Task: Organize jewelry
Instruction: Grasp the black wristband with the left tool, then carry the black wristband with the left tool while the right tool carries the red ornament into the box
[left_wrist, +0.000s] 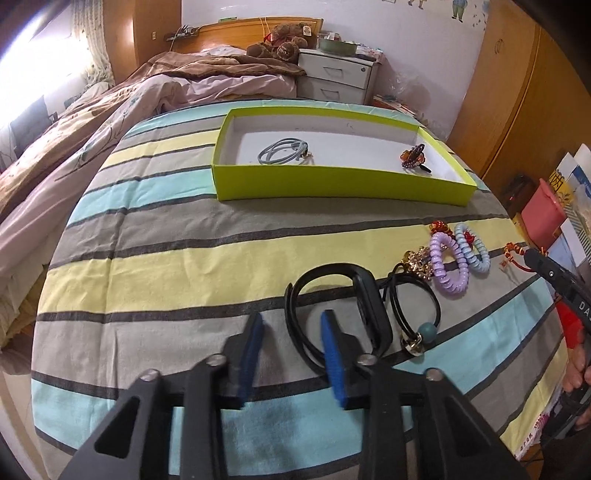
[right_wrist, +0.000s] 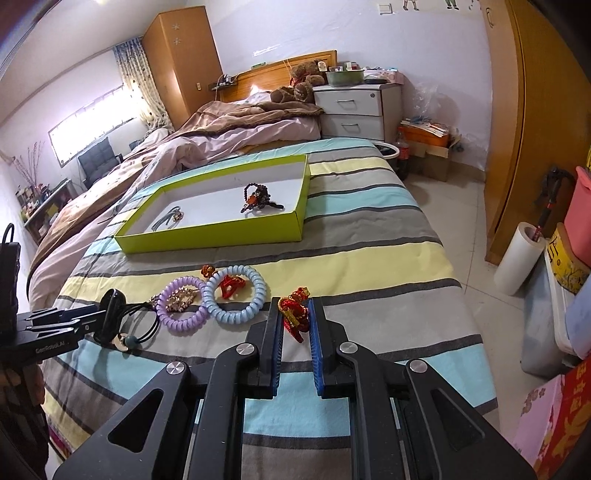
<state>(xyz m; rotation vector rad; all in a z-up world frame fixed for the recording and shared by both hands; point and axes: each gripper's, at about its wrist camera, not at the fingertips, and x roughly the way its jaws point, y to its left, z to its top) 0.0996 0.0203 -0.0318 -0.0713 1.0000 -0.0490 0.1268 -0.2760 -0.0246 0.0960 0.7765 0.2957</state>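
Observation:
A green box (left_wrist: 332, 186) (right_wrist: 221, 236) lies on the striped bedspread and holds a grey-blue hair tie (left_wrist: 284, 150) (right_wrist: 166, 219) and a dark beaded bracelet (left_wrist: 413, 158) (right_wrist: 256, 197). My left gripper (left_wrist: 291, 332) is open, its right pad inside the loop of a black wristband (left_wrist: 369, 306) (right_wrist: 110, 314). Beside it lie a black hair tie with a bead (left_wrist: 417, 325) (right_wrist: 140, 328), a gold ornament (left_wrist: 419, 263), a purple coil tie (left_wrist: 448, 264) (right_wrist: 181, 306) and a blue coil tie (left_wrist: 472, 249) (right_wrist: 236, 293). My right gripper (right_wrist: 294, 321) is shut on a red knotted charm (right_wrist: 293, 312).
A rumpled quilt and teddy bear (left_wrist: 280, 44) lie at the bed's head. A white nightstand (right_wrist: 354, 110) stands beyond. A wooden wardrobe (right_wrist: 535, 129), a white roll (right_wrist: 517, 262) and stacked boxes (right_wrist: 576, 229) are at the right, off the bed's edge.

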